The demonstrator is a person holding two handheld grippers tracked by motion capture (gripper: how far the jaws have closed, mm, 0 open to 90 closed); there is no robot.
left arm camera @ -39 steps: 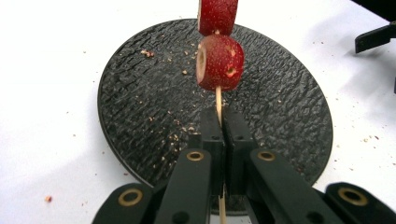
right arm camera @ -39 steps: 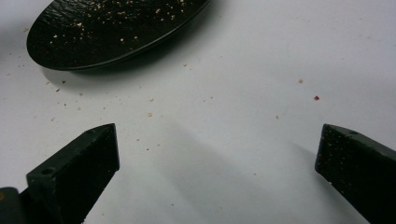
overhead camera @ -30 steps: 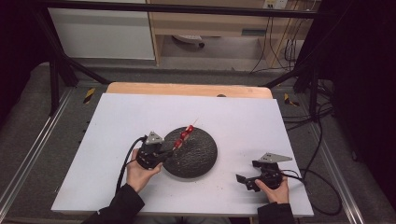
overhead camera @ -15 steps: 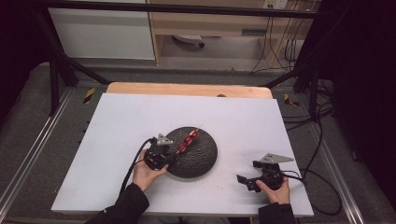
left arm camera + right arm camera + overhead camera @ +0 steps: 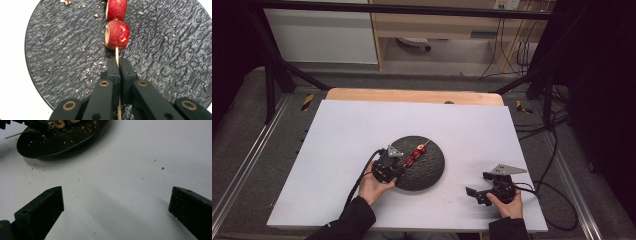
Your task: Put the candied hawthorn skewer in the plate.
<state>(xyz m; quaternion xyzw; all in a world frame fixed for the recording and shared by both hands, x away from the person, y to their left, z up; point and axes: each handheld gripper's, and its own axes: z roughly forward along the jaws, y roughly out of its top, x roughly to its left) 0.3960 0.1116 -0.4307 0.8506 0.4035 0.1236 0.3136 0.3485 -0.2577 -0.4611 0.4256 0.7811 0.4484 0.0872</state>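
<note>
— So, where do I stand with your left gripper (image 5: pixel 117 68)?

— Your jaws are pressed together on the thin wooden skewer of red candied fruits (image 5: pixel 117 53), pinching the bare stick just below the nearest fruit. From there the skewer runs out over the round, dark, rough-textured slate plate (image 5: pixel 62 50), which sits a little toward your edge of the white tabletop (image 5: pixel 352 130), about midway between its left and right edges. In the high view the fruits (image 5: pixel 416 153) lie across the plate's middle, with your left gripper (image 5: pixel 388 165) at its near-left rim.

— Is the skewer down yet?

— It looks low over the plate, perhaps resting; I cannot tell whether the fruits touch the slate. Either way you have not let go.

— And your right gripper (image 5: pixel 116 212)?

— Its jaws stand wide apart with nothing between them, over bare, crumb-dotted tabletop near the right corner of your edge, well apart from the plate (image 5: pixel 62 140).

— What is left?

— By my judgement, the carrying is done; what remains is settling the skewer, letting go and drawing back.
</note>
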